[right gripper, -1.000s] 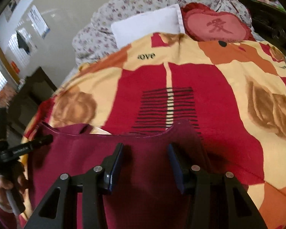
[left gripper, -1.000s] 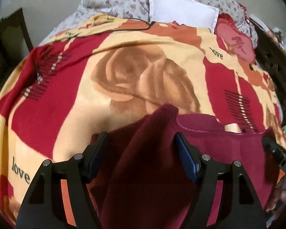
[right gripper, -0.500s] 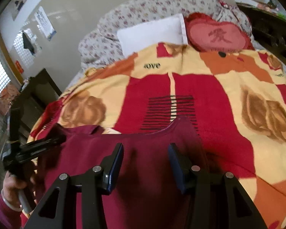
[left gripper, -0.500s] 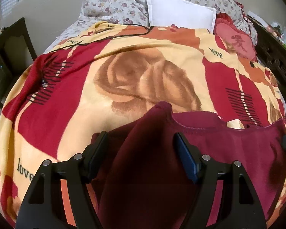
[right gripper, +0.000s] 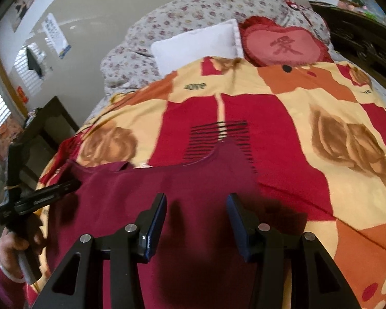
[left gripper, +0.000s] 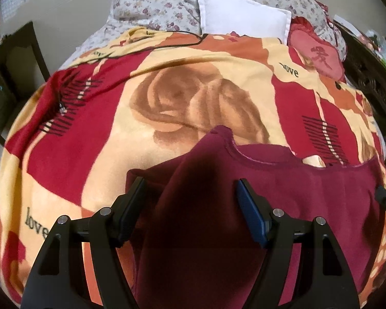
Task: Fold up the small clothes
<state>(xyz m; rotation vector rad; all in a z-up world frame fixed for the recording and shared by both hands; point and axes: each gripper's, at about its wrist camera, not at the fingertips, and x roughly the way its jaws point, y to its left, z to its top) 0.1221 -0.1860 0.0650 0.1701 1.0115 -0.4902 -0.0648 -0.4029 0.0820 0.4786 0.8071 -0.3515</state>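
A dark maroon sleeveless top (left gripper: 296,195) lies flat on the bed's red, cream and orange blanket (left gripper: 95,134), neckline toward the pillows. My left gripper (left gripper: 190,188) is open and hovers over the top's left shoulder strap. My right gripper (right gripper: 196,202) is open and hovers over the right shoulder strap of the top (right gripper: 131,200). Neither grips the cloth. The left gripper (right gripper: 51,193) also shows from the side in the right wrist view, held in a hand.
A white pillow (left gripper: 244,15), a red heart cushion (left gripper: 319,54) and a floral quilt (left gripper: 162,2) lie at the head of the bed. Dark wooden furniture (right gripper: 368,41) stands on the right, a dark cabinet (left gripper: 10,59) on the left. A black cable (left gripper: 151,47) crosses the blanket.
Both grippers have lifted and drawn back a little from the top, so more of the bed shows. The jaws stay open. The top lies flatter.
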